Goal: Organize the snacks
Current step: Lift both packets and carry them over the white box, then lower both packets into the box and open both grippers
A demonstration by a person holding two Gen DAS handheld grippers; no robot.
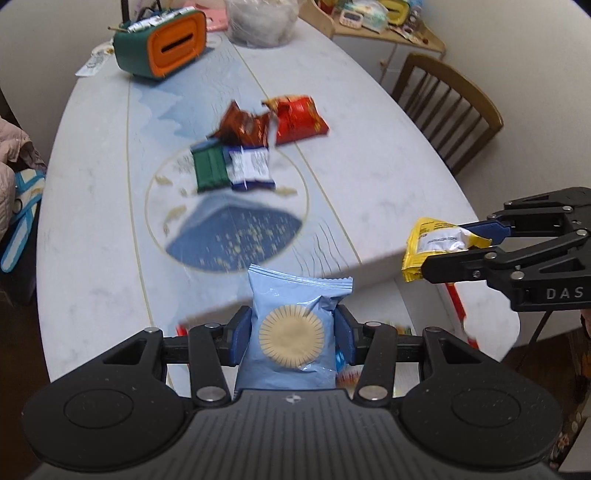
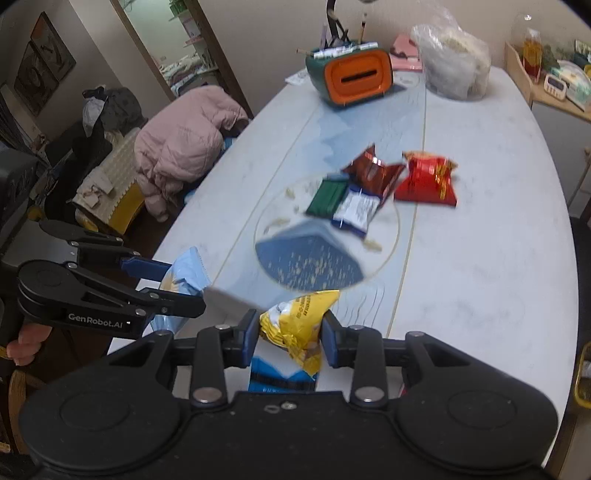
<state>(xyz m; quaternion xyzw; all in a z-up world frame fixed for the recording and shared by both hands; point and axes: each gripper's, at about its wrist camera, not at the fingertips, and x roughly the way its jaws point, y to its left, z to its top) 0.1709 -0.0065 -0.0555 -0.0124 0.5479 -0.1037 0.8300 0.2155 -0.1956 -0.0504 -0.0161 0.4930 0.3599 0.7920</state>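
My left gripper [image 1: 293,332] is shut on a light blue cookie packet [image 1: 295,321], held above the table's near edge; the same packet [image 2: 184,277] shows at the left of the right wrist view. My right gripper [image 2: 290,338] is shut on a crumpled yellow snack bag [image 2: 295,325], also seen as the yellow bag [image 1: 436,245] at the right of the left wrist view. Mid-table lie a green packet [image 1: 210,168], a white and blue packet [image 1: 251,168], a brown bag [image 1: 243,127] and a red bag [image 1: 299,118].
An orange and green holder [image 1: 162,42] with pens and a clear plastic bag [image 1: 262,22] stand at the table's far end. A wooden chair [image 1: 447,107] stands to the right. A pink jacket [image 2: 184,144] lies on a seat at left. A white box edge [image 1: 424,306] with snacks sits below the grippers.
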